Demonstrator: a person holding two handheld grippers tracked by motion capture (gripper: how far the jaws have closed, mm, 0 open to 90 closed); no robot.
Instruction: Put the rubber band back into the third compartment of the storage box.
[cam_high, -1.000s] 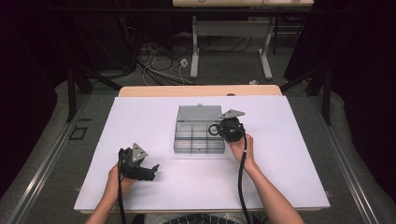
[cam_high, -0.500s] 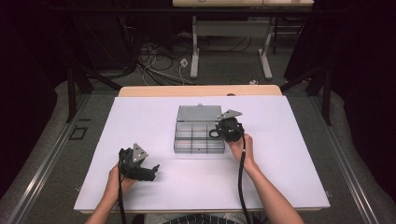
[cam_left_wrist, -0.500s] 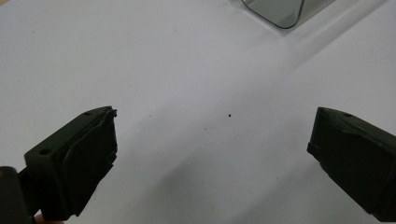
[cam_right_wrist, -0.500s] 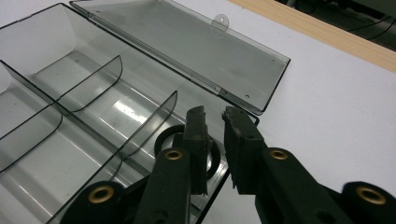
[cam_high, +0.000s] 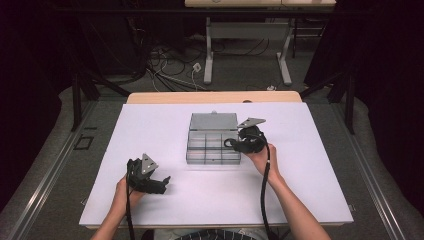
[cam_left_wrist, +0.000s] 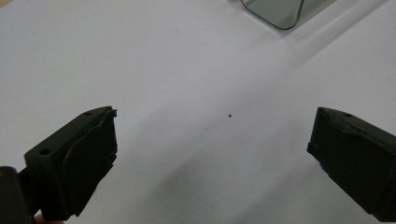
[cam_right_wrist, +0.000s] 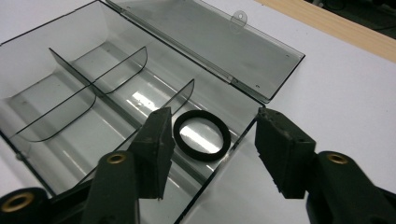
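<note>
A clear grey compartment box (cam_high: 200, 156) lies open in the middle of the white table, its lid (cam_high: 213, 121) laid flat behind it. In the right gripper view a black ring (cam_right_wrist: 204, 156) lies flat on the floor of the box's (cam_right_wrist: 46, 32) corner compartment, next to the lid (cam_right_wrist: 210, 42) hinge. My right gripper (cam_right_wrist: 215, 122) hovers just over that ring at the box's right end (cam_high: 231, 143). Its jaws have just been opening and stand apart on either side of the ring without touching it. My left gripper (cam_high: 162, 184) rests open near the front left, with nothing between its jaws (cam_left_wrist: 215, 123).
White sheet covers the table (cam_high: 310, 170), with a wooden edge (cam_high: 215, 97) at the back. A corner of the box (cam_left_wrist: 275, 11) shows ahead of the left gripper. Cables and desk legs (cam_high: 210, 55) stand on the floor beyond the table.
The right gripper has shifted slightly at the box's right end. The left gripper has kept still.
</note>
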